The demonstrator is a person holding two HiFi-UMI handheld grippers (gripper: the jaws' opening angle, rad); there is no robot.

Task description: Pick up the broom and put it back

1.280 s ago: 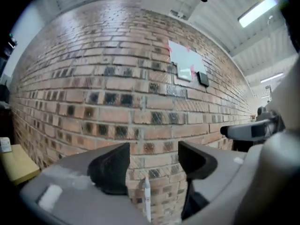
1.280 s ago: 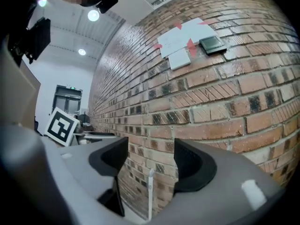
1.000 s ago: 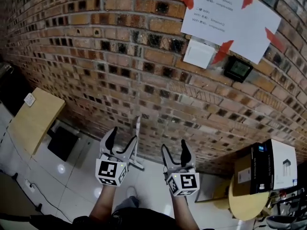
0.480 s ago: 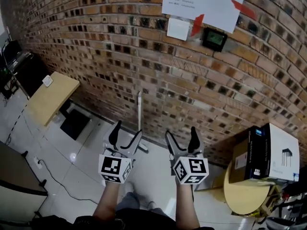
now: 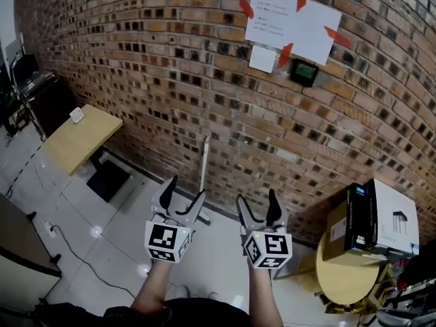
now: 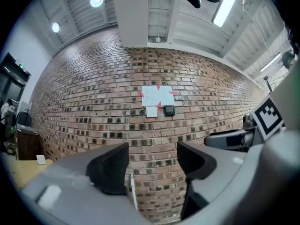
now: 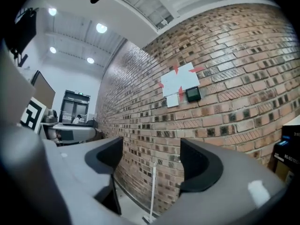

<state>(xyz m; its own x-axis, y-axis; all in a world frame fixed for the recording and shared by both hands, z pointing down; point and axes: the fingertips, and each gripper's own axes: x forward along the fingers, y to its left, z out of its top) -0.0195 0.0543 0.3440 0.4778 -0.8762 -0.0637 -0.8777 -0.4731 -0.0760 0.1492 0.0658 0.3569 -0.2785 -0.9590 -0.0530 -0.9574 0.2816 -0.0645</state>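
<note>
The broom, with a thin white handle, stands leaning against the brick wall, its head on the floor at the wall's foot. It also shows between the jaws far ahead in the left gripper view and the right gripper view. My left gripper is open and empty, well short of the broom. My right gripper is beside it, its jaws closing with nothing between them. Both point level at the wall.
A wooden desk stands at the left with a black box beneath it. A round table at the right carries cardboard boxes. A cable runs over the white floor. Papers are taped to the wall.
Both grippers have drawn back from the wall and the broom, so more floor shows. The broom stays leaning where it was.
</note>
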